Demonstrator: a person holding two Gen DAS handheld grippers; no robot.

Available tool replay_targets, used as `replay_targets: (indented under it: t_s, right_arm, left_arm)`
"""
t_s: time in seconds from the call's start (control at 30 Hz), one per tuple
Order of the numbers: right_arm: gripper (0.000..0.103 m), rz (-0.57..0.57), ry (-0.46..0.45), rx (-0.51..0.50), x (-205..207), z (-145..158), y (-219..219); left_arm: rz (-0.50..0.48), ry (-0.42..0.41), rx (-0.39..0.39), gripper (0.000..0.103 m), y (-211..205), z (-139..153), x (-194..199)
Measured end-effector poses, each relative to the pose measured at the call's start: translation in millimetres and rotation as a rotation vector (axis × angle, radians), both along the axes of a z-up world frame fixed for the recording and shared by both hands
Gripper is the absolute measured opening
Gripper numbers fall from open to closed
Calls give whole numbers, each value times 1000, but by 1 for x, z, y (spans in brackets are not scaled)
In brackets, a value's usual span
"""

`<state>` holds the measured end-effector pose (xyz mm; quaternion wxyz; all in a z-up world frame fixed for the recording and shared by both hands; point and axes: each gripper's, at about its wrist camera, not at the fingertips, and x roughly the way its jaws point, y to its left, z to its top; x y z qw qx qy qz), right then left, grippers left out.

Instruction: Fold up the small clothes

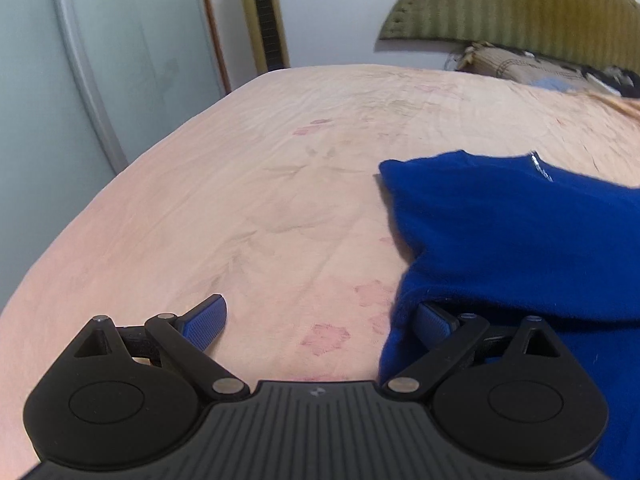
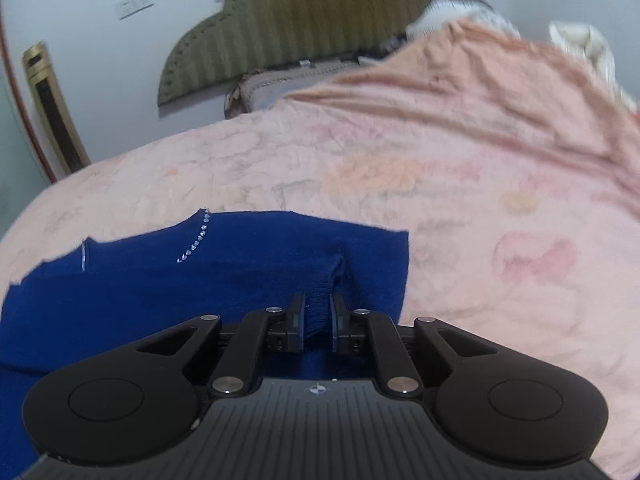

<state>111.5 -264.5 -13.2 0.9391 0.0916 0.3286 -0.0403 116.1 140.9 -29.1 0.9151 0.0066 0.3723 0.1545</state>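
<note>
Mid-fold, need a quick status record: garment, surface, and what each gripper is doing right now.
garment: blue knit top, rhinestone trim, lying on the bed
surface: pink floral bedsheet
left gripper: open, at the garment's left edge; one finger tucked under the fabric, nothing clamped
right gripper: shut on a bunched fold of the blue knit top
background: olive headboard, pillows

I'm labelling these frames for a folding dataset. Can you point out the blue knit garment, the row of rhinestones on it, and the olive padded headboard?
Blue knit garment (image 2: 248, 264): right wrist view, flat middle of the fabric.
Row of rhinestones (image 2: 197, 240): right wrist view, midway along the sparkling line.
Olive padded headboard (image 1: 516, 12): left wrist view, ribbed centre panel.
</note>
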Motion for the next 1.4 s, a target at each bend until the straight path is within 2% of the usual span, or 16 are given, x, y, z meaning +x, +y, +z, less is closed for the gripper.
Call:
replay_targets:
  t_s: [0.07,0.1,0.17,0.23,0.3,0.43,0.6,0.8,1.03,1.1,1.17,1.23,1.27,1.3,1.37,1.4]
  right_arm:
    - [19,15,54,1,5,-8,-1]
    - [28,6,77,17,5,-12,-4]
    - [29,-17,61,63,-3,-12,-9]
    - [40,-12,40,76,-16,-7,-8]
    - [54,34,33,68,-31,-4,-1]
    - [67,139,76,20,-54,-11,13]
    - [69,76,88,-11,-75,-14,7]
    - [70,101,82,105,-111,-11,-7]
    - [71,173,118,218,-156,-18,-17]
    - [70,214,127,233,-168,-18,-14]
    - [63,264,138,227,-177,-18,-5]
    - [59,318,143,179,-184,-18,9]
    - [53,330,140,141,-187,-18,16]
    - [43,332,134,100,-188,-18,23]
    - [23,317,128,64,-187,-17,27]
    - [15,310,124,67,-186,-16,26]
  left_arm:
    - [-2,16,1,99,-1,-2,1]
    - [-7,21,4,99,-1,-1,0]
    - [-31,21,3,97,-1,5,-6]
    - [-50,20,20,98,-1,12,-16]
    - [-69,22,46,97,-1,16,-24]
    - [-122,50,82,97,-4,13,-38]
    - [-225,34,66,97,-13,16,-68]
    - [-363,51,-94,97,-9,13,-99]
    - [-394,102,-268,97,12,1,-112]
    - [-426,107,-285,97,12,1,-116]
    - [-468,112,-320,96,9,2,-118]
    - [-491,109,-311,74,2,4,-120]
    - [-491,109,-290,50,-2,5,-121]
    - [-483,113,-278,32,-6,6,-119]
    - [-470,123,-308,13,-7,7,-115]
    - [-464,129,-324,11,-7,7,-113]
